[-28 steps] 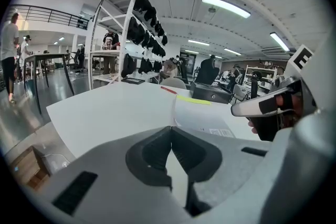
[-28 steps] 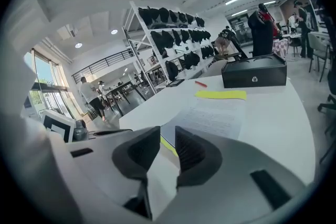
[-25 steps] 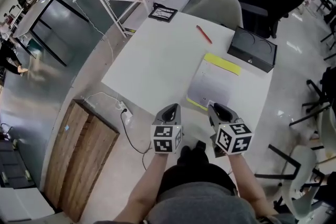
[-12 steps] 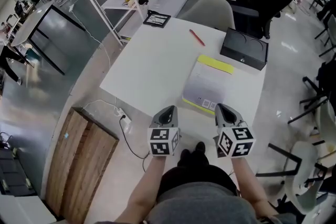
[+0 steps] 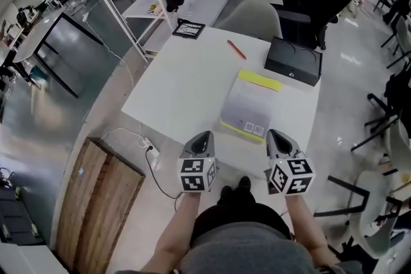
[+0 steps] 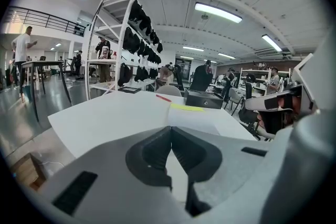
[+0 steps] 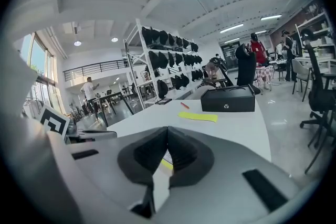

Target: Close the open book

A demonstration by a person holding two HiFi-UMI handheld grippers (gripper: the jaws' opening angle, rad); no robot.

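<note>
Clutter: black rectangular box (image 5: 293, 61), red pen (image 5: 236, 49) above closed grey-and-yellow book (image 5: 247, 106); left gripper (image 5: 204, 138), right gripper (image 5: 277, 137) pinched together, empty.

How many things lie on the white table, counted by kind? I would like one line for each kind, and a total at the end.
Book: 1
Red pen: 1
Black box: 1
Black-framed patterned card: 1
Total: 4

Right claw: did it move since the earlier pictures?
Yes. The right claw pulled back off the book, toward the person, and now sits shut just beside its near corner.
</note>
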